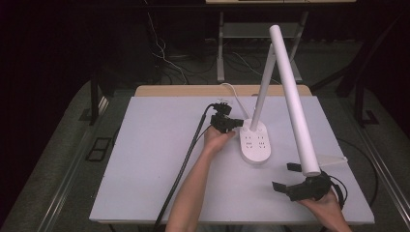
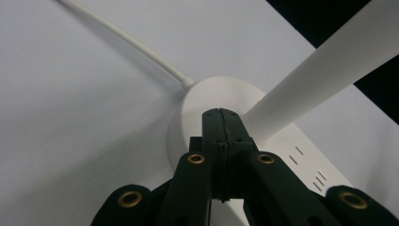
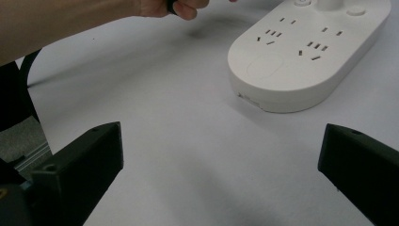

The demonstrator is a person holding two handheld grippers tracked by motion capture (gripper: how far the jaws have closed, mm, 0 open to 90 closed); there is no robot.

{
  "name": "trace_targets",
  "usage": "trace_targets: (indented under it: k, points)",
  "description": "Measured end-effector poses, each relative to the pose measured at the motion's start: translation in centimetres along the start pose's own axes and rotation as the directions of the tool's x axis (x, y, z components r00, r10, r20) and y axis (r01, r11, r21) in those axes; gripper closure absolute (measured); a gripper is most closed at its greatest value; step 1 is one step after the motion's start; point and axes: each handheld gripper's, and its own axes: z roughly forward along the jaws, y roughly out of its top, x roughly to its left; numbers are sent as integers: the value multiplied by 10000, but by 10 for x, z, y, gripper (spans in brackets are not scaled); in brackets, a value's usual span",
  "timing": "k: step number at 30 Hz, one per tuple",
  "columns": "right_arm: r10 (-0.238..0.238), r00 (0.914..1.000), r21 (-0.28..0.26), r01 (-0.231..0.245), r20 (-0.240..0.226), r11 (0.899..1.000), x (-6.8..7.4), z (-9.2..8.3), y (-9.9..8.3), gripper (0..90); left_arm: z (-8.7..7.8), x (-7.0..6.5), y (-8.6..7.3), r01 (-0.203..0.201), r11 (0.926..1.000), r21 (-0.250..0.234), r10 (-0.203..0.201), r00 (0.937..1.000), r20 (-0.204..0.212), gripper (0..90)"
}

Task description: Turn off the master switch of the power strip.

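Pale grey rectangular table top (image 1: 154, 164) carries all items. Left gripper (image 1: 238, 123), held in the person's left hand (image 1: 216, 139), sits mid-table with its black jaws pressed fully together, nothing between them, tips at the near end of the white oval lamp base with built-in sockets (image 1: 255, 143). A white round cord (image 2: 127, 40) leaves the base's far end. From the base a white tubular lamp arm (image 1: 262, 84) rises, its long white cylindrical head (image 1: 295, 101) slanting down to the right. Right gripper (image 1: 286, 176), near the front right edge, stands with jaws spread wide, holding nothing.
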Motion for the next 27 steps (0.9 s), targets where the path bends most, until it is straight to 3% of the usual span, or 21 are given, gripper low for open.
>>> trace_targets:
  k: [5,12,15,27]
  points:
    - [4,10000,8,-4,26,10000,0,0,0,0,-12,2,2,90,9995,-291,-94,9999,-125,900]
    - [38,10000,-3,-38,42,10000,-1,-1,0,0,-28,0,8,-87,9986,-527,78,9998,-176,900]
    - [-18,10000,-22,18,53,10000,-2,0,0,0,-35,-1,9,-501,9972,-553,490,9986,-214,900]
    - [6,10000,35,-7,57,10000,-2,0,0,0,-68,-6,11,-1098,9898,-911,1095,9940,-86,900]
